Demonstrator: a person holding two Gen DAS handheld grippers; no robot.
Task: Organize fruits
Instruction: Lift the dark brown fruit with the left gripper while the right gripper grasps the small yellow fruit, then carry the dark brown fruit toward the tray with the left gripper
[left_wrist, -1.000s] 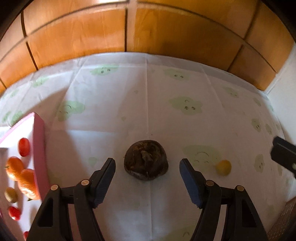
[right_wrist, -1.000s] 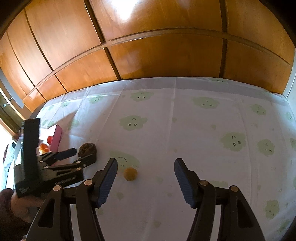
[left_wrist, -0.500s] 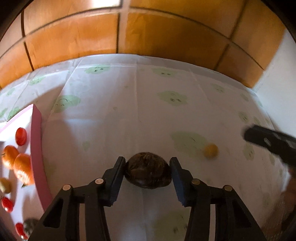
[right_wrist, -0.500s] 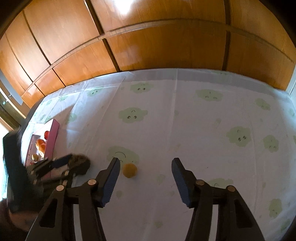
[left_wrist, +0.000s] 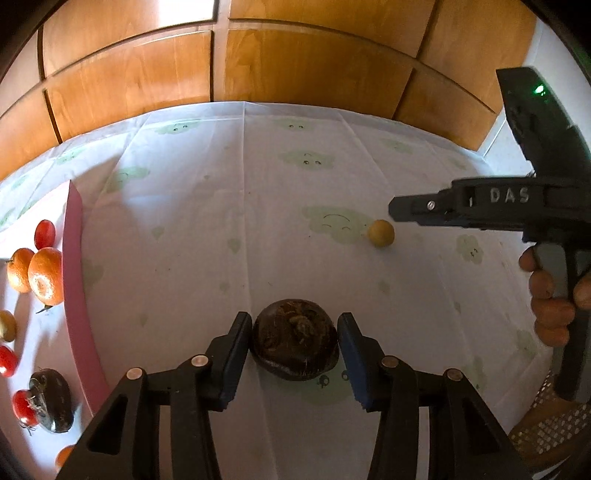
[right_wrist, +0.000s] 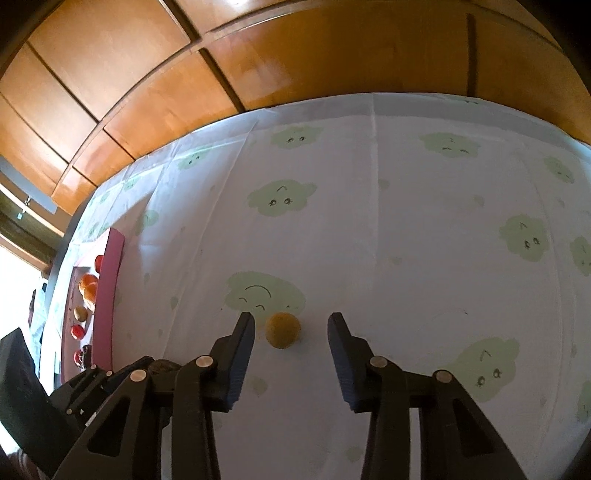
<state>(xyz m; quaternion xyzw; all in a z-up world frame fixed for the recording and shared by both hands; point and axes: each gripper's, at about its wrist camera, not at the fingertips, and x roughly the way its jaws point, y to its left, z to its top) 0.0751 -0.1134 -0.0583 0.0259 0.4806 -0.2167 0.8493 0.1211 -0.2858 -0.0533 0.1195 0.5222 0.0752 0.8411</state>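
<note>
The counter (left_wrist: 258, 206), spread with a pale cloth printed with green clouds, is carrying everything, and the pink tray (left_wrist: 75, 288) at its left edge is already holding oranges, small red tomatoes and one dark round fruit. That is where the loose fruit looks bound.

A second ago both tools were standing wide apart over bare cloth. Now the left tool (left_wrist: 295, 341) is sitting closed around the dark brown fruit (left_wrist: 295, 343), a pad against each flank, with the fruit seemingly resting on the cloth. It has stopped narrowing, so I judge the grip made and the fruit ready to be lifted toward the tray.

The right tool (right_wrist: 291, 332), steered by the person's hand (left_wrist: 550, 295), has dropped lower over the small yellow fruit (right_wrist: 283, 329). Its jaws are closing at this moment, the fruit lying between them but off-centre: close to the left pad, with a clear gap to the right one. Nothing is gripped there yet.

With both loose fruits being taken at once, the sorting looks close to finished, though the yellow one may roll as the nearer pad reaches it first.
</note>
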